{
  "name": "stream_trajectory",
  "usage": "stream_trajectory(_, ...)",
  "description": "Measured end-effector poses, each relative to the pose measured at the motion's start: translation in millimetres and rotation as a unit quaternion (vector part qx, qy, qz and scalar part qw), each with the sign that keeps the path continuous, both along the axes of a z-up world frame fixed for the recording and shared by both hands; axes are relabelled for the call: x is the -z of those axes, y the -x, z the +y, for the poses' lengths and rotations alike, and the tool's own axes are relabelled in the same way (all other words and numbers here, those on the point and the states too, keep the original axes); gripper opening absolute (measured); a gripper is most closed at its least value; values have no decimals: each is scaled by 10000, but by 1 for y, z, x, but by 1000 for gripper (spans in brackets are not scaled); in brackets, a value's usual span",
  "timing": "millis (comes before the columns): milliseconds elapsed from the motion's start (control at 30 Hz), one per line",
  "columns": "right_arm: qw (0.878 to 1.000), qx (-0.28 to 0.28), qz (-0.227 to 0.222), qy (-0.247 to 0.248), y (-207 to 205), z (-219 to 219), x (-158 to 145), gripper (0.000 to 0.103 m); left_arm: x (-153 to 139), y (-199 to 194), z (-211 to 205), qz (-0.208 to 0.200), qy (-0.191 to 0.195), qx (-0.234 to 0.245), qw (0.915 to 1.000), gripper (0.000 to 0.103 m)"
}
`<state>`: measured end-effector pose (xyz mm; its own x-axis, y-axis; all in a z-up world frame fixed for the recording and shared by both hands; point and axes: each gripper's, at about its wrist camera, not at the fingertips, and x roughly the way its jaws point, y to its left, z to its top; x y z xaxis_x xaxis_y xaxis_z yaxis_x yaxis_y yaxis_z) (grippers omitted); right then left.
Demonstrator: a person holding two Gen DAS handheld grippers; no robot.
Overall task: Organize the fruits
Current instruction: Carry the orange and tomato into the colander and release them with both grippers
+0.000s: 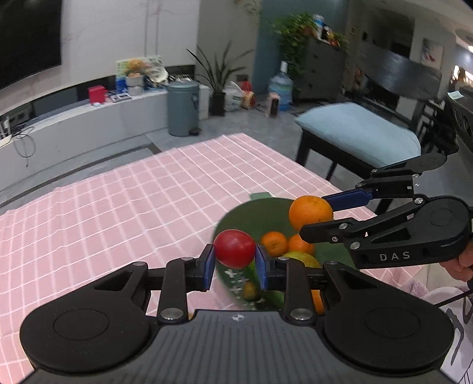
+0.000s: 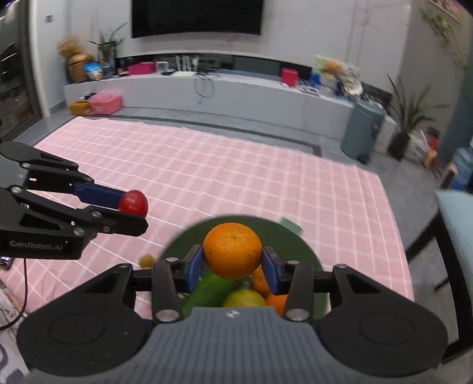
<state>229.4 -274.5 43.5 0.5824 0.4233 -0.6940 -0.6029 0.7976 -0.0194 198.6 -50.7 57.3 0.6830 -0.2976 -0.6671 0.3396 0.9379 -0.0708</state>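
Both grippers are loaded: the left gripper [image 1: 235, 260] pinches a tomato [image 1: 234, 248], the right gripper [image 2: 233, 265] clamps an orange [image 2: 232, 251]. Both hang over the green bowl [image 2: 307, 251] near the table's right edge, probably lifted clear for sorting onto the pink cloth [image 2: 207, 165].

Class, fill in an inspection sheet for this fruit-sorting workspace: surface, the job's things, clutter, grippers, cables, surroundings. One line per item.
Surface: pink checked tablecloth, wrinkled, covering the table.
Job's things: round dark green bowl holding small oranges, a yellowish fruit and a green one; a small brownish fruit lies on the cloth beside it.
Clutter: nothing seen besides that on the cloth.
Grippers: left gripper shut on a red round tomato-like fruit; right gripper shut on a large orange above the bowl.
Cables: thin dark cable at the left edge.
Surroundings: grey pedal bin, cushioned chair, wall television.
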Motion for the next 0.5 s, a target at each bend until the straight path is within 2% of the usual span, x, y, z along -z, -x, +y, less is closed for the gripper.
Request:
stream_trajectory(267, 9992, 251, 283, 117, -17, -14, 33, 40, 32, -28, -39, 483, -692, 133, 9963, 32)
stream_trajectory(500, 9990, 248, 279, 262, -34, -4, 50, 40, 52, -43, -41, 846, -753, 16, 9936, 32)
